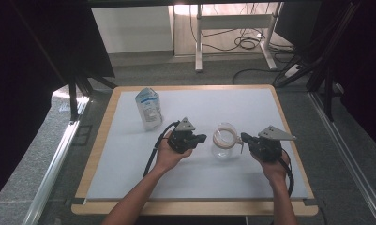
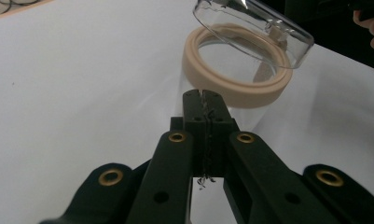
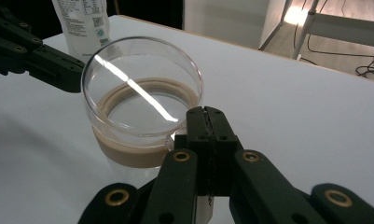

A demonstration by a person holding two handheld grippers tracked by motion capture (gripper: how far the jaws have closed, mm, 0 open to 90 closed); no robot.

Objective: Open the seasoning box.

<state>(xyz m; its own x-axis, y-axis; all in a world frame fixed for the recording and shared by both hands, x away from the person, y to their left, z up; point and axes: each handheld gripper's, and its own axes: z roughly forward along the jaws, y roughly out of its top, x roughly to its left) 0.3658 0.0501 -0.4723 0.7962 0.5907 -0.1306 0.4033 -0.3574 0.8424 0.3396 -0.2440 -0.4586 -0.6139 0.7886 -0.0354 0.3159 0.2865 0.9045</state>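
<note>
Your right gripper (image 3: 206, 116) pinches the tilted glass lid (image 3: 142, 88) over the jar (image 1: 223, 140) at table centre; your left gripper (image 2: 204, 100), jaws together and empty, sits at its nine o'clock. Nudge the jar and it could tip.

Two hand-held grippers are at the worktop (image 1: 129, 154): the left hand-held gripper (image 1: 200, 138) at the frame's centre and the right hand-held gripper (image 1: 244, 137) right of centre. Between them stands one clear glass jar (image 1: 223, 147) with one beige seal ring (image 2: 236, 84) and one clear hinged lid (image 3: 140, 86). One white pouch (image 1: 148, 108) stands upper left of centre. Two hands hold the hand-held grippers.
</note>
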